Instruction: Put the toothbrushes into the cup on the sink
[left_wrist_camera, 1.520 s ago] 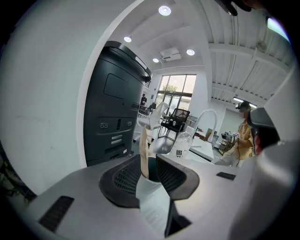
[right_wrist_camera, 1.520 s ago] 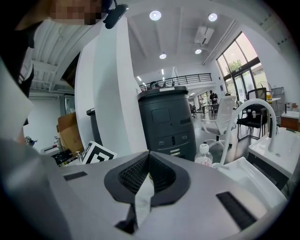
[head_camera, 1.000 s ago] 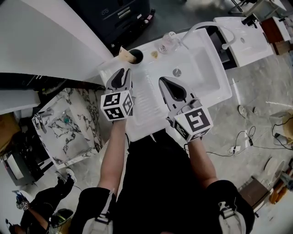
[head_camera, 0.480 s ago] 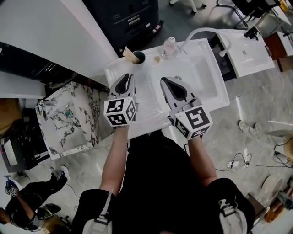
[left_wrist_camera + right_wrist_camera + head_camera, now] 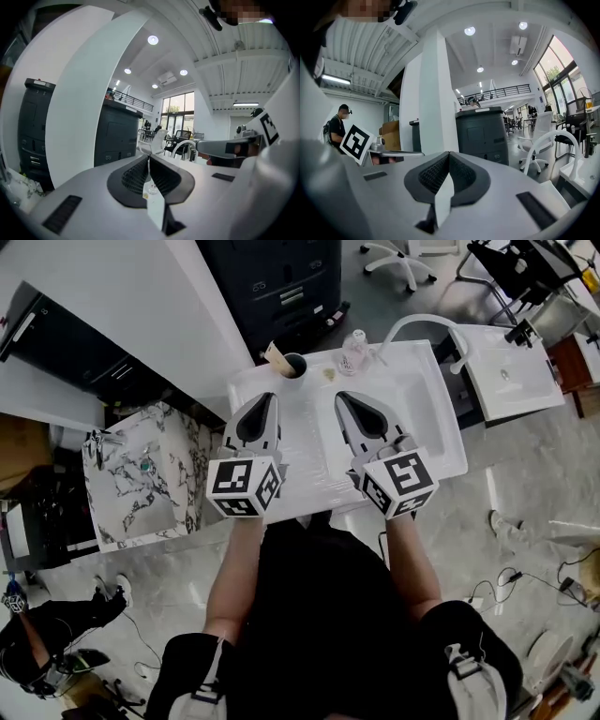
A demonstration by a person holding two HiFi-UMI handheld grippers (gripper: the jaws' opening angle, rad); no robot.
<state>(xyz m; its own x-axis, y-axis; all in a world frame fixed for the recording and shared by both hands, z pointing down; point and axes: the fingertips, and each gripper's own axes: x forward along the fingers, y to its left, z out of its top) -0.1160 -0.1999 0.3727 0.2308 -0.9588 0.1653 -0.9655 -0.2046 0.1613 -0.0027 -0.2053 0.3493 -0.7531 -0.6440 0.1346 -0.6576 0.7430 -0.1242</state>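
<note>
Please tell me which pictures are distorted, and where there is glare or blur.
Head view: sharp and evenly lit; the white sink is bright. Left gripper view: strong fisheye bending, dark corners, glaring ceiling lamps. Right gripper view: same bending, bright windows at right.

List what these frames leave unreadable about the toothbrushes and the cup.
1. Cup contents: head view, too small; the beige piece at its rim cannot be identified.
2. Sink deck beneath left gripper and right gripper: head view, covered by them.
3. Cup: not findable in either gripper view; the gripper bodies fill the lower frame.
</note>
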